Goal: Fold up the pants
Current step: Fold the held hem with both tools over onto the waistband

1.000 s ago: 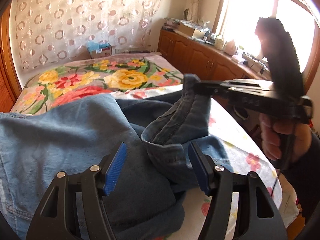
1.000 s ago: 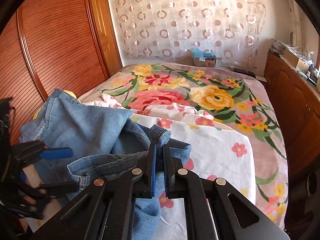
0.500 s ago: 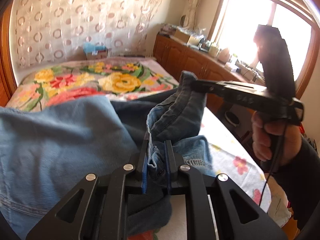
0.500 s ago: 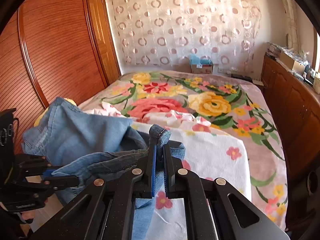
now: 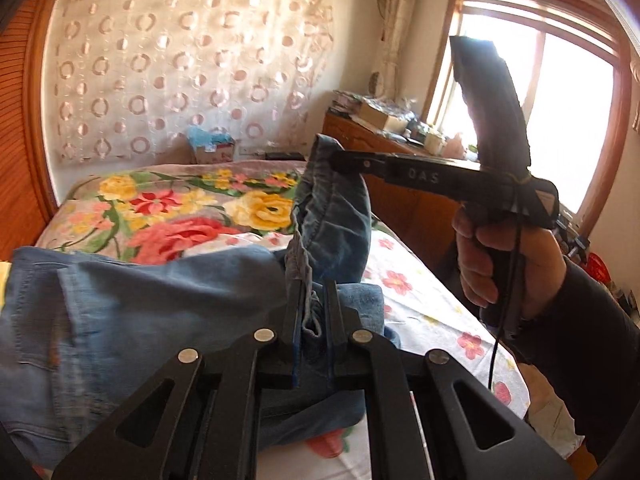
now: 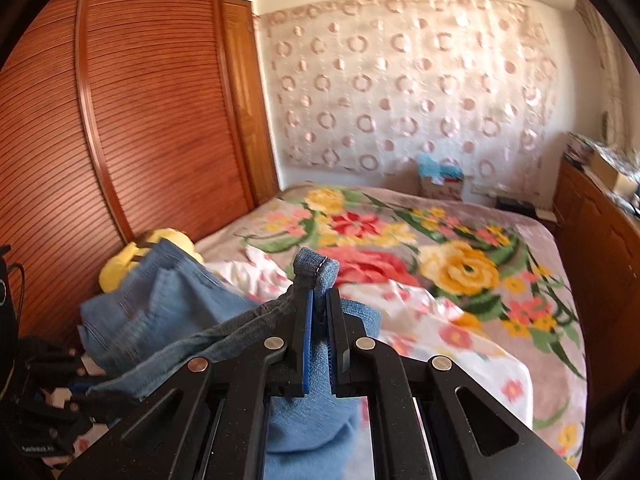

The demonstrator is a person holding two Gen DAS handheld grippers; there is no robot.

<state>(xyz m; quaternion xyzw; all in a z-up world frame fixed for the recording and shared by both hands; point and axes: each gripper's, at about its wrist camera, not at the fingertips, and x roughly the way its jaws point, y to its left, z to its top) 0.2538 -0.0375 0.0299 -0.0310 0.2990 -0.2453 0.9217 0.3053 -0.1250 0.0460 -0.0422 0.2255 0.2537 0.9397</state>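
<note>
Pants on floral bed, each gripper, left and right, clamping denim, wooden wardrobe, patterned curtain

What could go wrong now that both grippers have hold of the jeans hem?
The left gripper and right gripper each pinch only a narrow edge of the jeans, so the heavy denim might slip out during the lift. The rest lies bunched on the bed, so the fold may come out crooked.
</note>
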